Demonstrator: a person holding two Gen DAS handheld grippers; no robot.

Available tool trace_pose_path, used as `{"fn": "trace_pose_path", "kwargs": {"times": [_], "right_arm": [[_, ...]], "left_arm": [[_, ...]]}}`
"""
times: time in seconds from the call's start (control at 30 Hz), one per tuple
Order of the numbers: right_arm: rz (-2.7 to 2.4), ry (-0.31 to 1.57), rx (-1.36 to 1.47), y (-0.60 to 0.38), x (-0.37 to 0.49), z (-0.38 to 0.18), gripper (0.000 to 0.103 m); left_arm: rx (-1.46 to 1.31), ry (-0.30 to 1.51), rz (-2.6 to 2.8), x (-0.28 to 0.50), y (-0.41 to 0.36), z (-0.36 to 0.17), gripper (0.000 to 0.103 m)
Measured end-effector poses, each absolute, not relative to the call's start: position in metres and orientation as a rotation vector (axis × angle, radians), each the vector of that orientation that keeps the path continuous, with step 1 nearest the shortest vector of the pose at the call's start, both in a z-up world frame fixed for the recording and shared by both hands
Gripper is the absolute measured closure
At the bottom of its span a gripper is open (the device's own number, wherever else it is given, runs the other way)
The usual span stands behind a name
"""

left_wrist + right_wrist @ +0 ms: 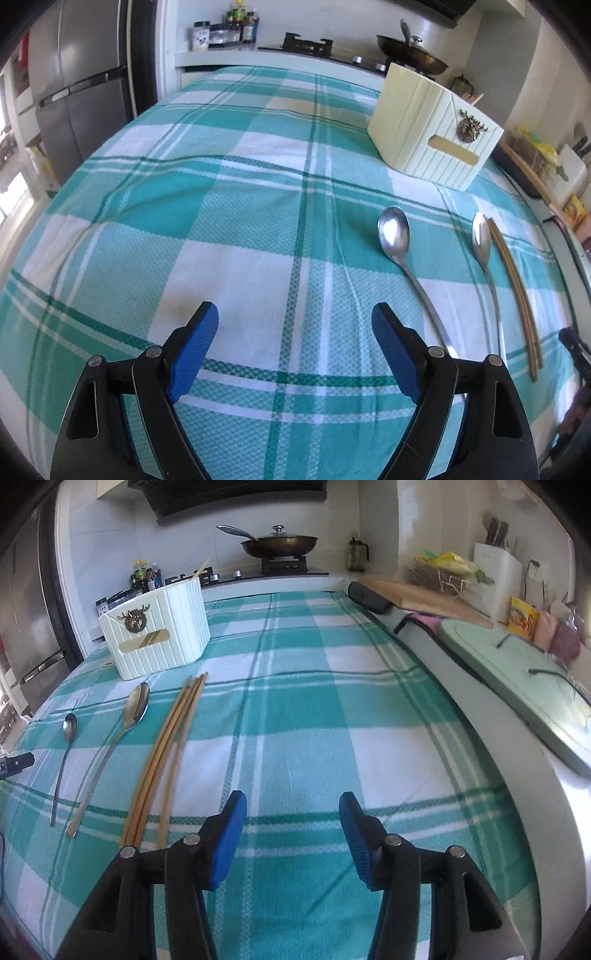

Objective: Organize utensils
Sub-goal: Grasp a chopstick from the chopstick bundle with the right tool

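The bench (221,221) is being covered by a teal-and-white checked cloth (295,709). A cream ribbed holder (432,129) with a brass deer badge and a slot handle is being shown standing on the cloth toward the far side; sticks are protruding from its top in the right wrist view.

Nearer than the holder, two steel spoons and a set of chopsticks (166,753) are lying flat on the cloth, roughly parallel, with their handles pointing toward the cameras. In the left wrist view the first spoon (397,240) is lying left of the second spoon (484,251), and the chopsticks are lying just beside the second spoon on its right.

Behind the bench, a hob with a lidded pan (280,542) is being seen against a tiled wall, with a hood above it. Bottles (240,22) are standing at the counter's left end, and a grey fridge (81,92) is standing further left. A wooden board (424,594), a basket and a knife block (496,576) are lining the right-hand counter.

The left tongs (295,321) are being held wide apart above bare cloth, with nothing between the pads and the first spoon's handle passing just by the right finger. The right tongs (293,812) are being held partly apart, empty, to the right of the chopsticks.
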State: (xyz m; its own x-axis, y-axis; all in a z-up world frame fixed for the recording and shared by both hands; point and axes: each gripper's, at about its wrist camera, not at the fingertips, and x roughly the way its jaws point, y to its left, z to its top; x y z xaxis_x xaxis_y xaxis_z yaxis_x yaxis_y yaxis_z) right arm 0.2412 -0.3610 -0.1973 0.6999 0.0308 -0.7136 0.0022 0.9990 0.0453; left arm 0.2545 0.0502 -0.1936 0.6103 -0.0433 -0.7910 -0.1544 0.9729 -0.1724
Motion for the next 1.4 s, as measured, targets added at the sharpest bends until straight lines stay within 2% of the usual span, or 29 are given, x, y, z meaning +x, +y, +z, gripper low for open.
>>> {"fn": "trace_pose_path", "kwargs": {"times": [0.73,0.8,0.87,1.13,1.33,1.4], "right_arm": [[0.183,0.810,0.013,-0.313,0.245,-0.201,0.050],[0.204,0.818,-0.004,-0.306,0.248,-0.202,0.053],[0.230,0.829,-0.008,-0.301,0.251,-0.203,0.062],[0.256,0.870,-0.056,-0.284,0.263,-0.214,0.074],[0.192,0.872,-0.047,-0.291,0.264,-0.214,0.097],[0.179,0.871,-0.051,-0.292,0.264,-0.214,0.097]], "left_arm": [[-0.230,0.871,0.040,0.236,0.033,-0.195,0.017],[-0.232,0.869,0.042,0.236,0.033,-0.194,0.017],[-0.232,0.870,0.043,0.236,0.033,-0.194,0.017],[-0.237,0.863,0.042,0.236,0.031,-0.193,0.017],[-0.231,0.851,-0.016,0.245,0.006,-0.186,0.017],[-0.215,0.848,-0.058,0.251,-0.011,-0.184,0.017]]}}
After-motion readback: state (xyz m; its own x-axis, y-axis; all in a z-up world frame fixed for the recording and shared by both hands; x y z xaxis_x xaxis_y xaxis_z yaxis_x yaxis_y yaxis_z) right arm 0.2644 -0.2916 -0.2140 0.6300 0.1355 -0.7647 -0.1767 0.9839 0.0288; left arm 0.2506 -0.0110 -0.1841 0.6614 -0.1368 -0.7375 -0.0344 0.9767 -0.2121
